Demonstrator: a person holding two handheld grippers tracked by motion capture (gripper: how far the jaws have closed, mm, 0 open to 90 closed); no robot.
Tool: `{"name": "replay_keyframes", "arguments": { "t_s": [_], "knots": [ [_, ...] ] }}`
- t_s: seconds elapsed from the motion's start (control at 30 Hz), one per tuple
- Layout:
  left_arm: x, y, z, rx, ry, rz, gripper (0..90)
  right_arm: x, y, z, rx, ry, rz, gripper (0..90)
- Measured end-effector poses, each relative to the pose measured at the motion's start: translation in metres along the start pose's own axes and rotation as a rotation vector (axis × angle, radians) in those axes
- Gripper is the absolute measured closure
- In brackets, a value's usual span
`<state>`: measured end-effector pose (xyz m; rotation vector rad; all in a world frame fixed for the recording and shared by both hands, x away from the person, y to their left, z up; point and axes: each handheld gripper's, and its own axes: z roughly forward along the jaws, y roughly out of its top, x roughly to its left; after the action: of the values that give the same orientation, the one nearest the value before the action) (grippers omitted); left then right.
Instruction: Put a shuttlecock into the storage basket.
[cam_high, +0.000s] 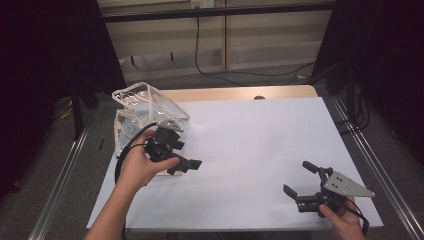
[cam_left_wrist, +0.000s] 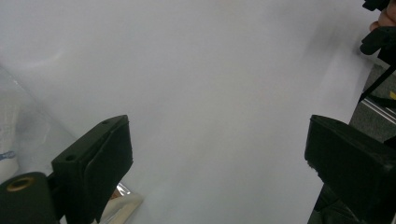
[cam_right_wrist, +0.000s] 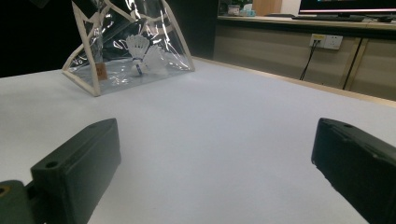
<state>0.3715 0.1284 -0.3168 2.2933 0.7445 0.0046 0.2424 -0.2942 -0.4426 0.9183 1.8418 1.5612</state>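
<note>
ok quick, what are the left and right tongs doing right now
left tongs: open, holding nothing, beside the clear bag.
right tongs: open, holding nothing, over the white table.

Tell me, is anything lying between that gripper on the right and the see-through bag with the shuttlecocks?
Nothing visible does. Bare white table lies between the open right gripper and the clear bag; the left gripper sits beside the bag.

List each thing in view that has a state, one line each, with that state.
Clear bag: standing on the table's far left corner, sides creased, not gripped.
Shuttlecocks: inside the clear bag, white.
Left gripper: jaws open, nothing between them, beside the bag.
Right gripper: jaws open, empty, low over the table's near right part.
Table: covered by a white sheet.
</note>
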Motion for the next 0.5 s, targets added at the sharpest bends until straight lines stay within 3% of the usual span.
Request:
{"name": "replay_keyframes", "arguments": {
  "t_s": [0.5],
  "knots": [
    [0.004, -0.019, 0.003, -0.005, -0.016, 0.008, 6.1, 0.000, 0.000, 0.000, 0.001, 0.000, -0.001, 0.8]
  ]
}}
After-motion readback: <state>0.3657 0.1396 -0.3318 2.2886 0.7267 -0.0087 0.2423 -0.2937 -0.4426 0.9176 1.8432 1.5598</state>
